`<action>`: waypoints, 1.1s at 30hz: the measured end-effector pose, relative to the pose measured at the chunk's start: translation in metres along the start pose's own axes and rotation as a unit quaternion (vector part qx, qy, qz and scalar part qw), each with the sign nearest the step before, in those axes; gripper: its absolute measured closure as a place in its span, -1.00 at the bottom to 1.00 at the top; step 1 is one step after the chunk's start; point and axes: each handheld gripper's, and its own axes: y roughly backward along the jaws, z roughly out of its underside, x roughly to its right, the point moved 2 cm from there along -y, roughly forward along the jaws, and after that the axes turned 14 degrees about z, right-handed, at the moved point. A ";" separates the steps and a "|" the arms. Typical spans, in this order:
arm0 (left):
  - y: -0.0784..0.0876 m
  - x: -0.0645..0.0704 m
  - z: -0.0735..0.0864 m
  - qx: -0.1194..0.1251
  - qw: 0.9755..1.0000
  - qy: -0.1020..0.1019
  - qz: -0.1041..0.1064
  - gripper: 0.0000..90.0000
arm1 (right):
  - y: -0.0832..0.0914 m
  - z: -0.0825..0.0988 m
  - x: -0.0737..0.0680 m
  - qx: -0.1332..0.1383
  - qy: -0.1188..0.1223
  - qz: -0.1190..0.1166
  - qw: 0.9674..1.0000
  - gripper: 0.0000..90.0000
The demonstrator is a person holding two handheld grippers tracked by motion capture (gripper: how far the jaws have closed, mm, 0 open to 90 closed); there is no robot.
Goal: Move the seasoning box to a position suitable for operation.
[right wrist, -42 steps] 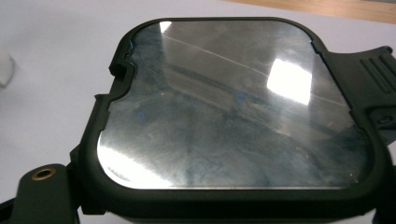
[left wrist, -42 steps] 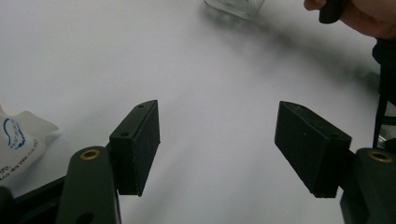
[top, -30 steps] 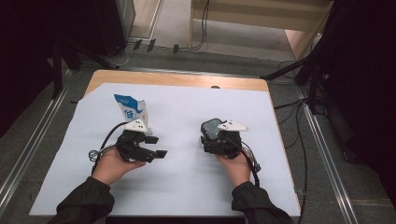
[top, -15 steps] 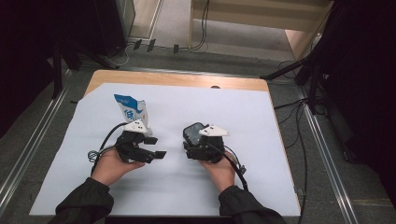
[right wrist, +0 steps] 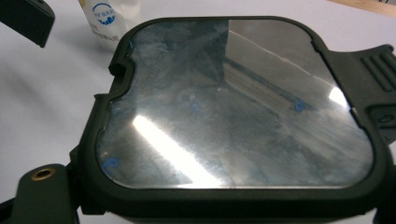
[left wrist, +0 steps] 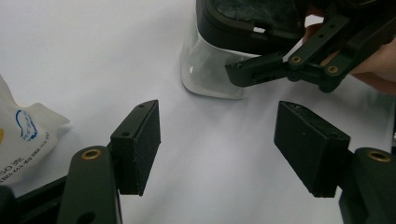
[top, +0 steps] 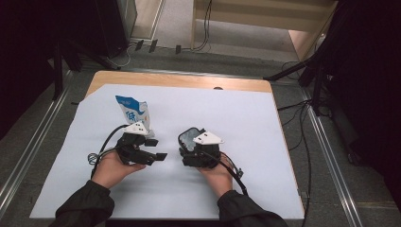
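Gripping a clear box (left wrist: 212, 70) with a dark lid (right wrist: 233, 107), the right gripper (top: 189, 149) sits near the middle of the white-covered worktop (top: 265, 142); in the left gripper view one of its jaws presses against the box's clear side, so it pinches the box. The lid's glossy window bears faint blue marks, too smeared to read. The left gripper (left wrist: 224, 149) rests just to the left, its jaws spread with only bare worktop between them, the box just beyond their tips. A white pouch (top: 132, 111) with blue print stands behind the left gripper; its blue round logo and lettering are too small to read.
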 end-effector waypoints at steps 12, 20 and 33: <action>-0.001 -0.002 0.000 0.001 1.000 0.001 -0.002 -0.27 | 0.009 -0.006 0.007 -0.025 -0.017 -0.028 0.999 -0.72; 0.000 -0.004 0.001 0.006 1.000 0.008 0.000 -0.27 | 0.036 -0.003 0.020 -0.042 -0.004 -0.048 0.998 -0.68; -0.002 -0.004 0.002 0.004 1.000 0.019 -0.009 -0.11 | 0.061 0.006 0.059 -0.022 -0.006 -0.082 0.996 -0.26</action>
